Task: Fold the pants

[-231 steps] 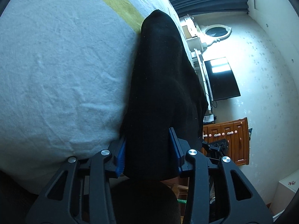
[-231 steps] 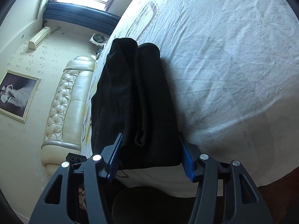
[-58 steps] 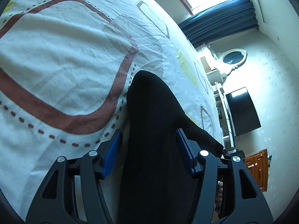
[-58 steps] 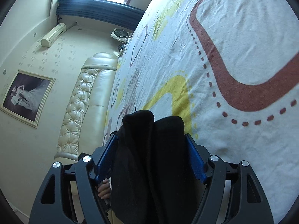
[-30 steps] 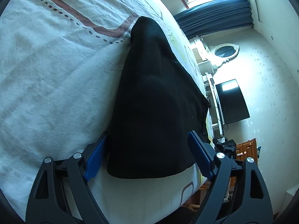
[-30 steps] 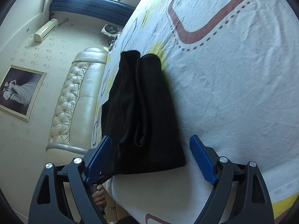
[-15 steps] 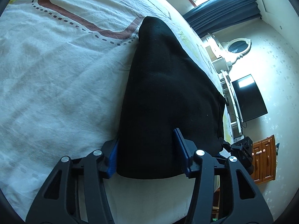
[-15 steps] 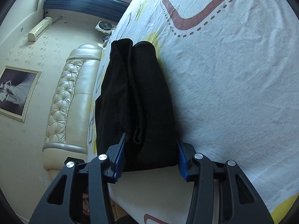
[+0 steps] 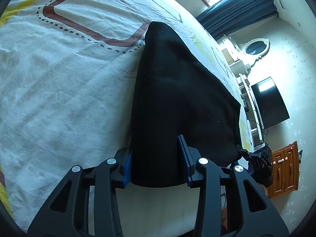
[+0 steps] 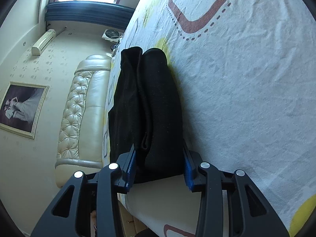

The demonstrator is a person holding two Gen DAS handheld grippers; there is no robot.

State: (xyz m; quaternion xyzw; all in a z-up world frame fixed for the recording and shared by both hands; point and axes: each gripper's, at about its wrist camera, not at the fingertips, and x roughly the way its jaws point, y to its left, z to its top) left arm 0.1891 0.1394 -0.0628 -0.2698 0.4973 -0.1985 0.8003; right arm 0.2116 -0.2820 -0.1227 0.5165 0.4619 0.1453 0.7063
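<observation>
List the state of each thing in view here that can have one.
pants: folded, lying on the bed
left gripper: just closed on the pants' near edge
right gripper: just closed on the pants' near edge
bed sheet: spread, wrinkled
television: off

Soft cloth, hard plastic, polished wood and leather

We see the pants (image 9: 177, 102) as thick, matt black cloth with a faintly fuzzy nap, lying on a bedsheet (image 9: 65, 83) of thin, crinkled printed cotton. The left gripper (image 9: 156, 162) and right gripper (image 10: 159, 164) look like matt black plastic with bright metal screw heads and ribbed blue pads (image 9: 182, 158). We note a glossy, tufted cream leather headboard (image 10: 79, 118), a varnished wooden cabinet (image 9: 284, 169), and a glossy dark screen (image 9: 268, 102).
</observation>
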